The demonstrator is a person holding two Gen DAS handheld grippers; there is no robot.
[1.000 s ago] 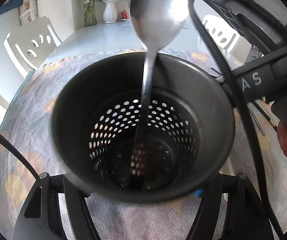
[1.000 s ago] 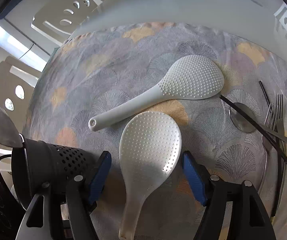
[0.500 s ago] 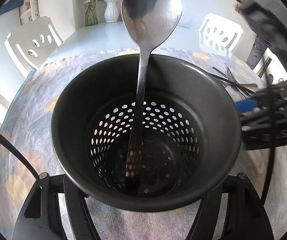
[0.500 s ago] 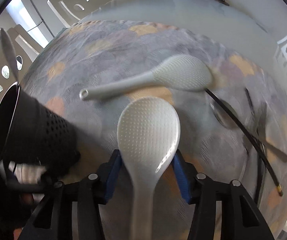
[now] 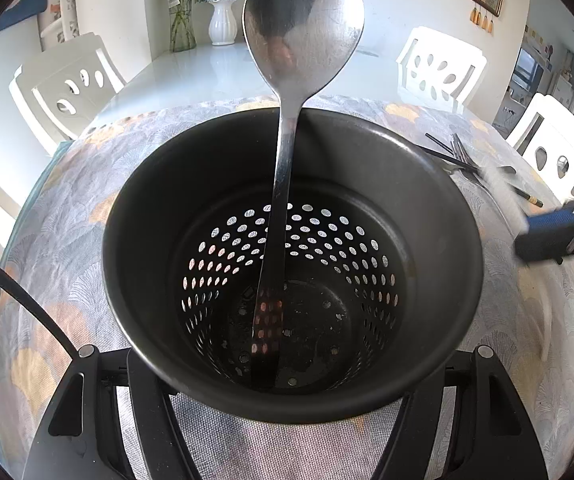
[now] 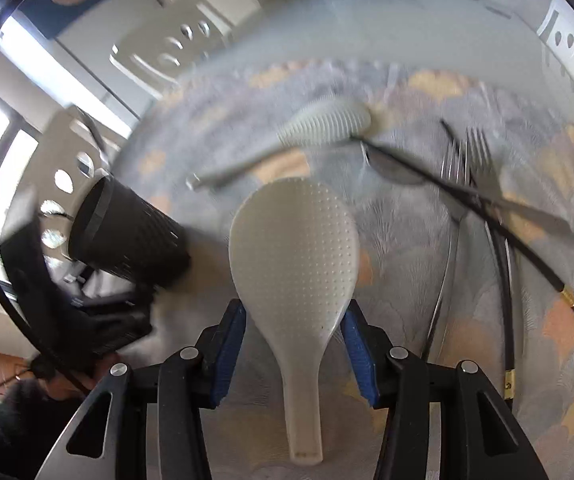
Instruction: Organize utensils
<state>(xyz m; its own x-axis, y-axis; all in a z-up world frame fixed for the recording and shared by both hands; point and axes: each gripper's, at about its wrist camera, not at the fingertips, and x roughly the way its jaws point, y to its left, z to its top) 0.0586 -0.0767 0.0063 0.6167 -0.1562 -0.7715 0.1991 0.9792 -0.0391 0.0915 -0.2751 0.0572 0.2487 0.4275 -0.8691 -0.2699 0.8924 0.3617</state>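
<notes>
My left gripper (image 5: 287,400) is shut on a black perforated utensil holder (image 5: 291,264), its fingers against the cup's sides. A steel serving spoon (image 5: 299,40) stands in the holder, bowl up, leaning on the far rim. My right gripper (image 6: 293,344) is shut on a white dimpled rice paddle (image 6: 293,248), lifted above the cloth, blade forward. The holder (image 6: 127,236) also shows at the left of the right wrist view. The right gripper's blue pad (image 5: 555,218) shows at the right edge of the left wrist view.
A second white rice paddle (image 6: 319,128) lies on the patterned tablecloth (image 6: 407,240). Forks (image 6: 467,152), black chopsticks (image 6: 487,208) and a spoon lie in a pile at the right. White chairs (image 5: 439,68) ring the table; a vase (image 5: 221,20) stands at the far end.
My right gripper closed on the near rice paddle and lifted it off the cloth, swinging back from the holder. The left gripper and holder have stayed put.
</notes>
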